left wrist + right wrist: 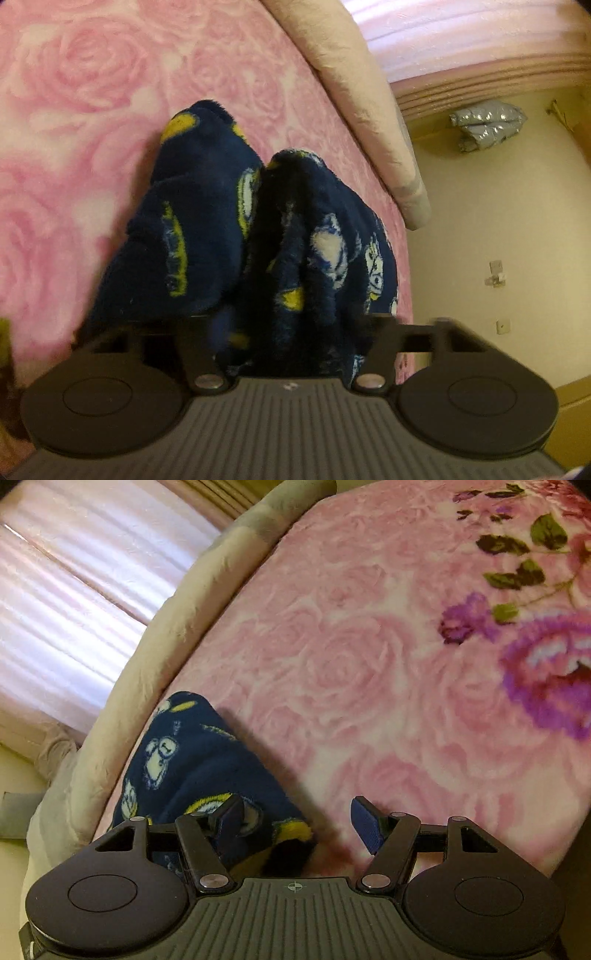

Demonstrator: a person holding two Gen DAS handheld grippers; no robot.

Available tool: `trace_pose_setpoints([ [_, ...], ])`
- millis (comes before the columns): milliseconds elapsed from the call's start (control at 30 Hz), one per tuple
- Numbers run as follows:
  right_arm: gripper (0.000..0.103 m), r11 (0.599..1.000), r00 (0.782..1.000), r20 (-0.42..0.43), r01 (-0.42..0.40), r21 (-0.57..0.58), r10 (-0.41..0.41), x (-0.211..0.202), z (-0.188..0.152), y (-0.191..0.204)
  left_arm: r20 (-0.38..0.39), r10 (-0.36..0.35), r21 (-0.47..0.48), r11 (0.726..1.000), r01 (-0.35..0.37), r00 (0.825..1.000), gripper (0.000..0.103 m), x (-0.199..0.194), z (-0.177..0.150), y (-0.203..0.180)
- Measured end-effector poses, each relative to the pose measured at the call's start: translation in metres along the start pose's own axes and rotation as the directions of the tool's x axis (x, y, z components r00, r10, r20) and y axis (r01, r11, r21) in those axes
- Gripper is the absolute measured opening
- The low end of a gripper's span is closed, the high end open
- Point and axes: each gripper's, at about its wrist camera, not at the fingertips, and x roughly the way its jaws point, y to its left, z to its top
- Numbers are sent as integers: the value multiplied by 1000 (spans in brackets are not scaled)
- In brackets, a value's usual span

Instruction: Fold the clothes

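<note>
Left gripper (291, 332) clamps fleece (236, 236), bunched lengthwise away across blanket (74, 110); right gripper (299, 827) agape, empty.

I can't read any text, label or number in either view — only cartoon prints on the garment (258, 240).

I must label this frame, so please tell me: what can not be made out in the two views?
- Left wrist view: the fingers of the left gripper are buried under the navy fleece garment; grip unclear.
- Left wrist view: the silver bundle on the floor is too small to identify.
- Right wrist view: the garment's lower part is hidden behind the right gripper.
- Both views: garment type unclear, bunched up.
</note>
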Motion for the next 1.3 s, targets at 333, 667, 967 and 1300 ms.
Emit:
trace_pose_setpoints([
  [333, 68, 983, 1000, 19, -11, -184, 15, 16, -11, 39, 169, 71, 152, 984, -97, 983, 20, -74, -12, -14],
  [667, 68, 912, 999, 38, 40, -409, -27, 32, -27, 71, 175, 196, 120, 968, -218, 965, 23, -75, -22, 13],
  [967, 68, 907, 1000, 4, 12, -422, -11, 42, -17, 68, 167, 151, 93, 981, -168, 974, 54, -78, -2, 14],
  [1300, 68, 937, 999, -45, -25, -349, 10, 48, -18, 62, 244, 96, 81, 990, -118, 965, 13, -49, 54, 20],
])
